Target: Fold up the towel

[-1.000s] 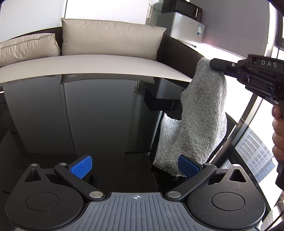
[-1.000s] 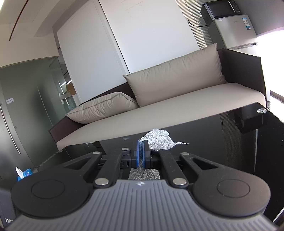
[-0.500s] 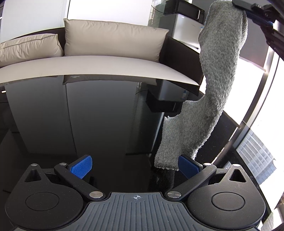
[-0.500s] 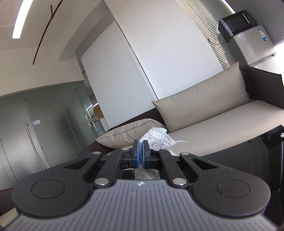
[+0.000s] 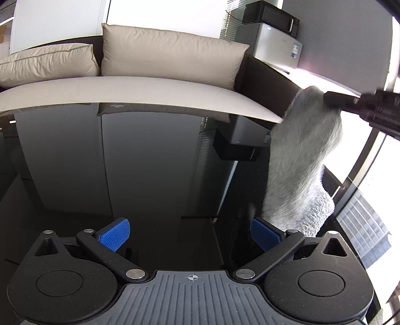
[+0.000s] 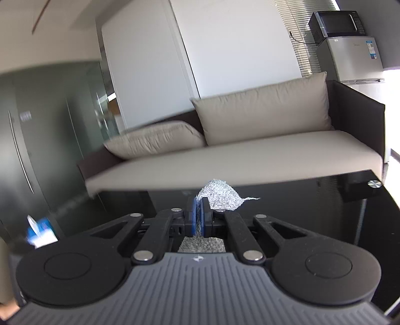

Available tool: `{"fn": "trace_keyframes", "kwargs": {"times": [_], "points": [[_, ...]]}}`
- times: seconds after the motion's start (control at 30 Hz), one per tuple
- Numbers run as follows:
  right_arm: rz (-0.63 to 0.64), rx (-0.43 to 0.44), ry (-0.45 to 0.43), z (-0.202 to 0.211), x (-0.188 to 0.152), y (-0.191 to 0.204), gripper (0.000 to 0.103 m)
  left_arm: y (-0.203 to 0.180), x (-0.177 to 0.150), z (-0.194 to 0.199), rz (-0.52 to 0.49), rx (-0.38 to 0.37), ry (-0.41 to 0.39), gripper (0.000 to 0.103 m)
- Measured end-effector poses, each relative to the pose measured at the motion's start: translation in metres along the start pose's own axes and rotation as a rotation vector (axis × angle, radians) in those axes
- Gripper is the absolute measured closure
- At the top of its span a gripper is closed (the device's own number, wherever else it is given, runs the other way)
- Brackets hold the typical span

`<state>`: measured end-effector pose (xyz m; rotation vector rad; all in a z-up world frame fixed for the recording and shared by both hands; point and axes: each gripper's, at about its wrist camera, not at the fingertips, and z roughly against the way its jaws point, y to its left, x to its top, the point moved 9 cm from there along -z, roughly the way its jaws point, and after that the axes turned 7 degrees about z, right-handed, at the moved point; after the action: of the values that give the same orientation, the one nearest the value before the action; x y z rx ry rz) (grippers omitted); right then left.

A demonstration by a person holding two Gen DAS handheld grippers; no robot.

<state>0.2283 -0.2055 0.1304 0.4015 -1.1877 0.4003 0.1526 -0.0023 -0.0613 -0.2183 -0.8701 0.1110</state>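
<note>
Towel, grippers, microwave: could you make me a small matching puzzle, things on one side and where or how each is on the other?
Things:
1. grey towel
2. left gripper
3. right gripper
4. microwave

States:
A. stands on the small silver fridge
B. open, with nothing between its blue pads
C. hangs down toward the black table
D. shut on a corner of cloth

Pairs: 1-C, 2-B, 3-D, 4-A

We see left gripper (image 5: 188, 235): black linkage arms, blue ribbed pads, silver pivot screws, grey ridged housing, crosshair mark | right gripper (image 6: 198, 217): same build, small logo
</note>
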Motion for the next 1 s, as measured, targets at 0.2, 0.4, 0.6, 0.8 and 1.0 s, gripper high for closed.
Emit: {"fn": "trace_keyframes", "kwargs": {"times": [0.2, 0.4, 0.6, 0.8, 1.0], "points": [[0.046, 0.045, 0.276, -0.031, -0.070, -0.001, 0.100, -0.003, -0.001, 0.001, -0.003, -0.002, 0.005, 0.001], [-0.042, 0.055, 0.279, -0.025, -0.090, -0.001, 0.098, -0.001, -0.001, 0.000, 0.000, 0.000, 0.006, 0.001], [0.003, 0.144, 0.265, -0.015, -0.085, 0.013, 0.079, -0.002, -0.001, -0.002, 0.002, 0.000, 0.010, 0.001], [-0.062, 0.118, 0.208, -0.010, -0.080, 0.002, 0.059, 0.001, -0.001, -0.002, -0.006, 0.002, 0.012, 0.001], [-0.172, 0.082, 0.165, -0.024, -0.071, -0.024, 0.048, 0.001, -0.002, -0.004, 0.001, 0.003, 0.016, 0.001]]}}
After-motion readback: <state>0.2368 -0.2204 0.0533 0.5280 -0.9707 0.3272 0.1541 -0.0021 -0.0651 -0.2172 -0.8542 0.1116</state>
